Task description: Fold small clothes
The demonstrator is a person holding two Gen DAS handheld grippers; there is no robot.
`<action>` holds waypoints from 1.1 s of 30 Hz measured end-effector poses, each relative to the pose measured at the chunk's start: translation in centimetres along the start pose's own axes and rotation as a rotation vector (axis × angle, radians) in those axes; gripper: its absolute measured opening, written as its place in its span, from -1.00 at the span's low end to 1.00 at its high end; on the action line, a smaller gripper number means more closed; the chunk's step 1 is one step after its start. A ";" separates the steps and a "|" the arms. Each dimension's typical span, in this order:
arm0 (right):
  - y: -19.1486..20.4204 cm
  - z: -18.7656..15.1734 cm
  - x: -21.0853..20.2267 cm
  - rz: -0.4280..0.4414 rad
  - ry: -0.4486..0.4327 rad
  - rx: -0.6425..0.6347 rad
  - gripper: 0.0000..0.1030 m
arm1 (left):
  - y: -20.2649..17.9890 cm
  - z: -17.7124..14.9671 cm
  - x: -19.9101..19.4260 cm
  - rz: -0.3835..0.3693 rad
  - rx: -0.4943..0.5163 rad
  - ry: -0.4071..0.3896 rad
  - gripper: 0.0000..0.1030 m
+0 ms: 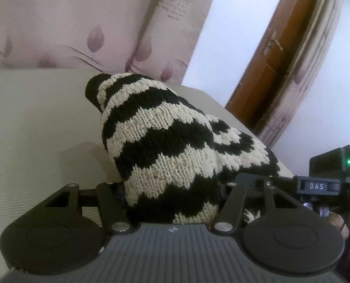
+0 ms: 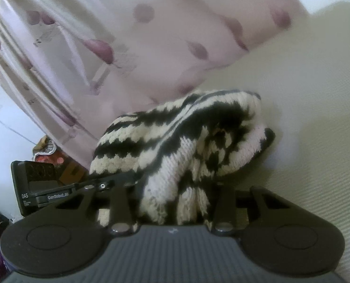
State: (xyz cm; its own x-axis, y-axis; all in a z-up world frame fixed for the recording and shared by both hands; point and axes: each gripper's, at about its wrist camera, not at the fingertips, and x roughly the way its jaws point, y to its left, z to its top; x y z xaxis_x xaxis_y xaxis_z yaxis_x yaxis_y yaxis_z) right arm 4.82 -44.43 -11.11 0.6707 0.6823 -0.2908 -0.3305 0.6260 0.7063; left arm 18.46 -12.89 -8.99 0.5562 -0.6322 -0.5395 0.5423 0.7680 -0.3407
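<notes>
A black-and-cream zigzag knitted garment [image 1: 165,129] is bunched up and lifted off the beige bed surface [image 1: 33,129]. My left gripper [image 1: 172,188] is shut on its near edge, and the fabric fills the gap and hides the fingertips. In the right wrist view the same garment [image 2: 175,127] hangs in folds from my right gripper [image 2: 175,188], which is also shut on a bundle of it. The two grippers are close side by side: the right one's body [image 1: 325,179] shows at the left view's right edge, and the left one's body [image 2: 45,188] at the right view's left edge.
Pink pillows with purple leaf print [image 1: 68,23] lean at the back of the bed [image 2: 292,118]. A brown wooden door [image 1: 269,70] and a white wall lie beyond the bed's edge. Clutter sits on the floor [image 2: 50,153].
</notes>
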 end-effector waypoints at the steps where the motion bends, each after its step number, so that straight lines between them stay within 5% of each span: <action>1: 0.6 -0.2 0.3 0.007 0.000 -0.002 -0.26 | 0.1 -0.1 -0.7 0.015 0.004 -0.006 0.17; 15: 7.4 -3.6 4.1 0.062 0.028 -0.051 -0.26 | 2.4 -2.5 -9.5 0.143 -0.010 -0.056 0.17; 33: 9.3 -5.6 5.7 0.040 0.050 -0.087 -0.26 | 4.0 -4.2 -10.9 0.174 -0.003 -0.079 0.18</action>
State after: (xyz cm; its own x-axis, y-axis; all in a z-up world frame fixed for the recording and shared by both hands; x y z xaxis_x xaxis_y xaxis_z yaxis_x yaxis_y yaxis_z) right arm 1.89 -32.61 -9.82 0.6224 0.7241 -0.2971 -0.4146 0.6269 0.6596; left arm 11.94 -2.50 -7.67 0.6895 -0.4954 -0.5283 0.4314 0.8669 -0.2499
